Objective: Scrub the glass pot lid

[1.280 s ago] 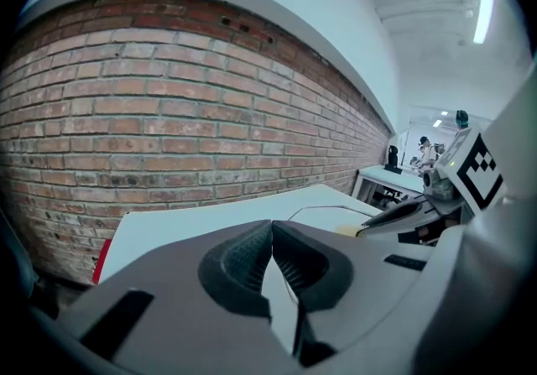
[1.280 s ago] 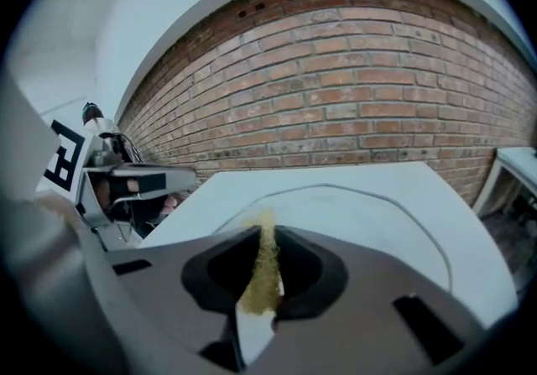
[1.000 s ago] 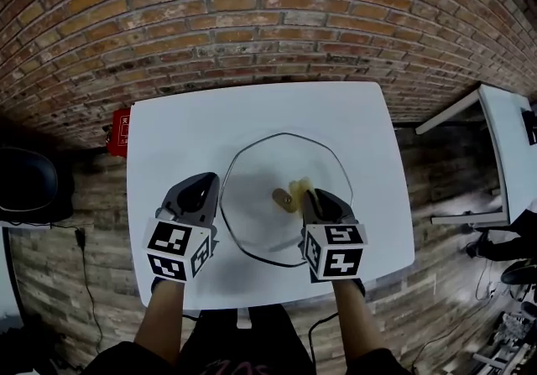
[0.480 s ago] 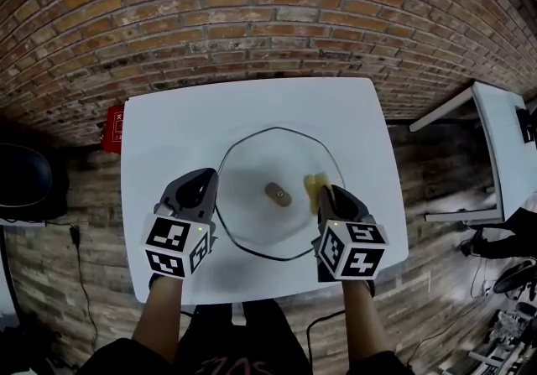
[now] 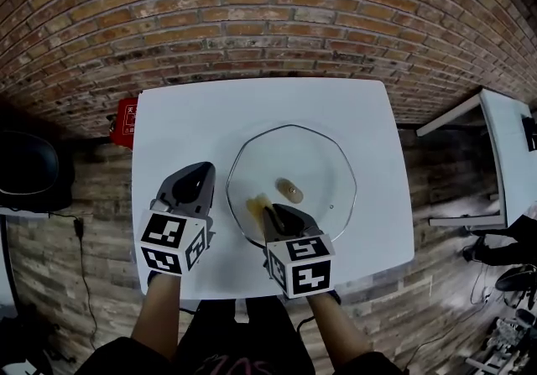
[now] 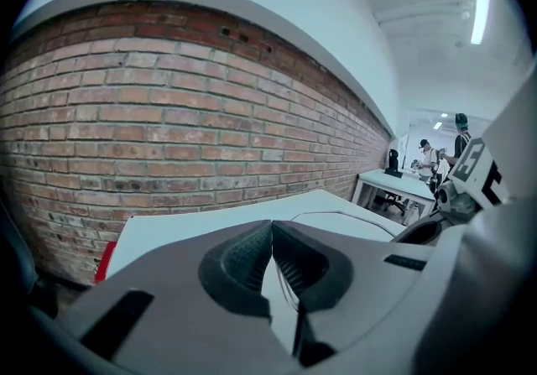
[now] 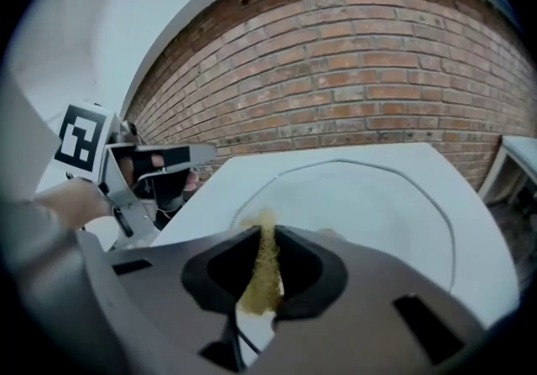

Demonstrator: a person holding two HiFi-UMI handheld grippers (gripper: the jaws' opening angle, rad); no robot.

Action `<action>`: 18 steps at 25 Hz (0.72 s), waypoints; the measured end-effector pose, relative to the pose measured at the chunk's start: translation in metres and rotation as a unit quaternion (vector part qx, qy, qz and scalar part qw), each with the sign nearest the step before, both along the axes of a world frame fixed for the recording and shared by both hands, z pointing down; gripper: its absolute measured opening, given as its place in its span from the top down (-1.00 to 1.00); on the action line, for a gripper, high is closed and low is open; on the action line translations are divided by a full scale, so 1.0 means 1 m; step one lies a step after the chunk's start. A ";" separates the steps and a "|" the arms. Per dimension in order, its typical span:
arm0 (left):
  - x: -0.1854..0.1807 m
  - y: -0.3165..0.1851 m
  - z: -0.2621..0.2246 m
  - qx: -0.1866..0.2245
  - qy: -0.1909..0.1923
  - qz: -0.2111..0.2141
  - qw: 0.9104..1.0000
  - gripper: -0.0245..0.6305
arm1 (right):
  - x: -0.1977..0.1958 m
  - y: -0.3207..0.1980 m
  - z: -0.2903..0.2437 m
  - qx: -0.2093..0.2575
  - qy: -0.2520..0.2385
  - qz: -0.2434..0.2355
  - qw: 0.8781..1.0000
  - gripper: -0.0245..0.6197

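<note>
At the bottom of the head view, the right gripper [image 5: 270,212] pinches a yellow scouring pad [image 5: 257,205] between its jaws; its own view shows the pad squeezed thin and sticking out past the tips, pressed down on the glass. Half a second ago this gripper worked at the right side of the glass pot lid [image 5: 323,159], and a second ago just beside the centre knob [image 5: 292,192]; now it sits over the lower-left part, close to the near rim. I read that as scrubbing strokes sweeping side to side, so the wash is under way, with the centre, the right and now the lower left touched, and the far half likely still to do.

To its left, the left gripper [image 5: 198,176] has its jaws pressed together with nothing seen between them; it rests on the table [image 5: 193,113] just beside the lid's left rim and has hardly shifted; whether it touches the rim I cannot tell.

The lid lies flat, knob up, in the middle of the white table; beyond it, across the top of the frame, runs a brick wall [image 5: 252,13]; a red object [image 5: 123,126] shows at the table's left edge.
</note>
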State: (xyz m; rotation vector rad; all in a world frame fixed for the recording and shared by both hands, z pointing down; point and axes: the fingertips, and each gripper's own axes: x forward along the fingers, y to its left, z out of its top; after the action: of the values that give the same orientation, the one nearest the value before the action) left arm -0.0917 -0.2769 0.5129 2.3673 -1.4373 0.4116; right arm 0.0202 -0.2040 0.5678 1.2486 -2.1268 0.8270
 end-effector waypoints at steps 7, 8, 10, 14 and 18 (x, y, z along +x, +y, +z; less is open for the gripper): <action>0.014 -0.001 0.004 -0.003 0.001 0.013 1.000 0.90 | 0.063 0.005 0.020 -0.018 0.059 0.035 0.997 0.74; 0.018 -0.002 0.003 -0.002 0.001 0.015 1.000 0.90 | 0.072 0.006 0.022 -0.021 0.065 0.040 0.997 0.74; 0.024 -0.003 0.002 -0.001 0.000 0.019 1.000 0.90 | 0.090 0.008 0.024 -0.025 0.074 0.050 0.996 0.74; 0.034 -0.003 0.000 0.001 0.001 0.027 1.000 0.90 | 0.129 0.006 0.019 -0.015 0.110 0.080 0.991 0.74; 0.040 -0.001 -0.002 0.002 0.000 0.032 0.999 0.90 | 0.163 0.001 0.012 -0.003 0.142 0.111 0.984 0.74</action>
State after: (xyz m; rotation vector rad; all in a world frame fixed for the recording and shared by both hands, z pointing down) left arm -0.0512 -0.2784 0.5113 2.4202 -1.3672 0.4270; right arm 0.1836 -0.2027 0.5794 1.5208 -1.7817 0.6960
